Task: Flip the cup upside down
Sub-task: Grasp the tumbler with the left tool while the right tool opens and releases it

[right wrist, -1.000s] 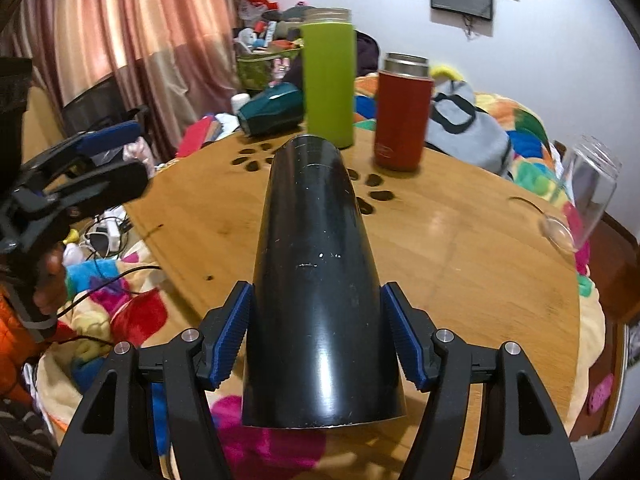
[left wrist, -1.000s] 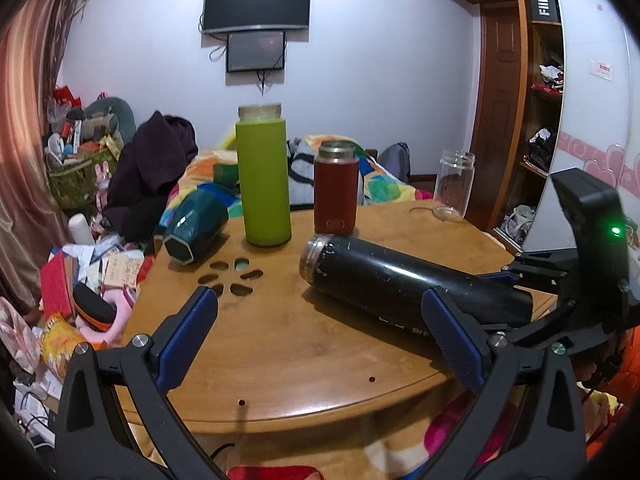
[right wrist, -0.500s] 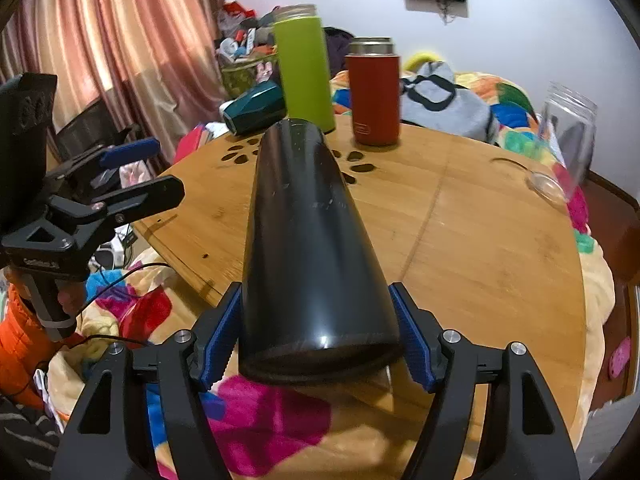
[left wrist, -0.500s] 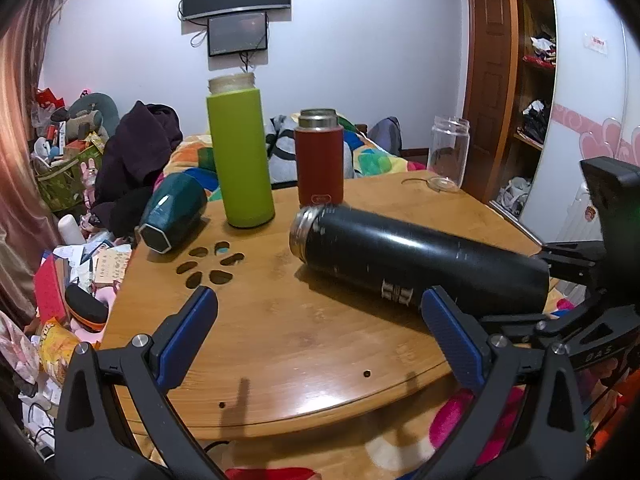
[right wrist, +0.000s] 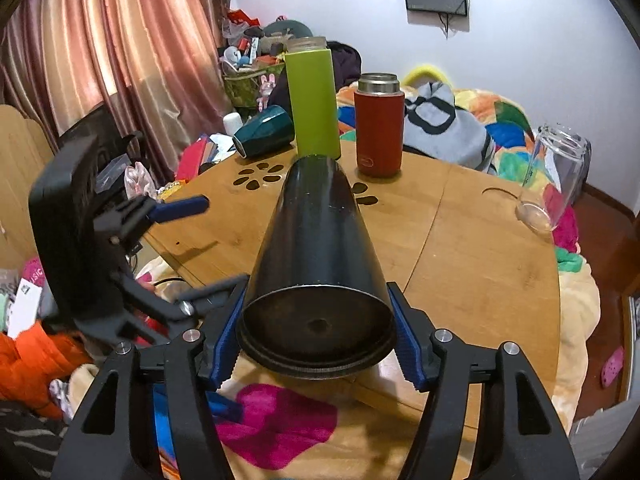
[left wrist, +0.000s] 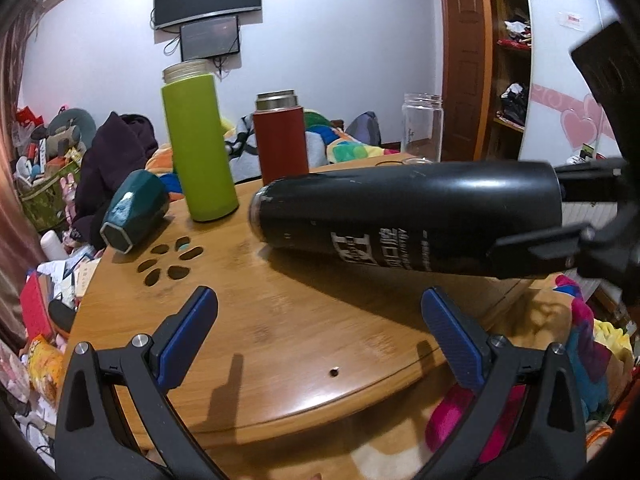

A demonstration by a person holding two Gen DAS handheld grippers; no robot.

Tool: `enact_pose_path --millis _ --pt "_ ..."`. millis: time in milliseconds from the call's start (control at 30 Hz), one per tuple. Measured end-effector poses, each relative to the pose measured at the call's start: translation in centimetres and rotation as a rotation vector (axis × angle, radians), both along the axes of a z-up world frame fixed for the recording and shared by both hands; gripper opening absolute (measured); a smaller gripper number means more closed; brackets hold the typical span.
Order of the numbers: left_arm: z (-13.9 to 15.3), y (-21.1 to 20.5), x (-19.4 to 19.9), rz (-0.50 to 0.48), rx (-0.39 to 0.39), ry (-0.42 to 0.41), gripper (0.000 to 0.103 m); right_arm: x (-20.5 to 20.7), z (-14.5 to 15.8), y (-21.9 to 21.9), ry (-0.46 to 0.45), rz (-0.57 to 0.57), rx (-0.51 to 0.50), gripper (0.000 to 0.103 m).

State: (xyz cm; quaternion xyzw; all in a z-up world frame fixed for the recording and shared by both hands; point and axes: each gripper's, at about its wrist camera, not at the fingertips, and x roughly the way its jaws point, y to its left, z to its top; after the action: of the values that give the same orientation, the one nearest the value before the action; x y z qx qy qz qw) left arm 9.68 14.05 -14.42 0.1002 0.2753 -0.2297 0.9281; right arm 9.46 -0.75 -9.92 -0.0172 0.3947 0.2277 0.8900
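Right wrist view — right tongs [right wrist: 316, 344] clamp the black cup's [right wrist: 316, 264] base; left tongs [left wrist: 318, 336] wide

Flask [left wrist: 404, 220] lies horizontal above the near right part of the table [left wrist: 280, 340], its base end between the right gripper [right wrist: 316, 344] fingers. Far left: a tipped cup [left wrist: 134, 212], then a tall bottle [left wrist: 198, 148], then a shorter bottle [left wrist: 280, 140]. Jar [left wrist: 422, 128] far right. Left gripper [left wrist: 320, 328] near, over the table edge.
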Motion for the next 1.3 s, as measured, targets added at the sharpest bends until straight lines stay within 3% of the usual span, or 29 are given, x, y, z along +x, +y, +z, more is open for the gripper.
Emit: enact_pose_path --millis 500,833,1300 --pt "-0.3 -4.5 -0.9 -0.096 0.052 -0.190 0.103 0.0 1.3 -0.1 0.050 -0.004 -0.015 0.061" --pt "-0.3 -4.7 -0.3 -0.082 0.023 -0.187 0.103 -1.5 2.1 1.5 0.042 0.097 -0.066 0.067" --pt "1.0 -4.7 -1.9 -0.050 0.018 -0.276 0.094 -4.7 4.6 0.6 -0.071 0.099 -0.045 0.067"
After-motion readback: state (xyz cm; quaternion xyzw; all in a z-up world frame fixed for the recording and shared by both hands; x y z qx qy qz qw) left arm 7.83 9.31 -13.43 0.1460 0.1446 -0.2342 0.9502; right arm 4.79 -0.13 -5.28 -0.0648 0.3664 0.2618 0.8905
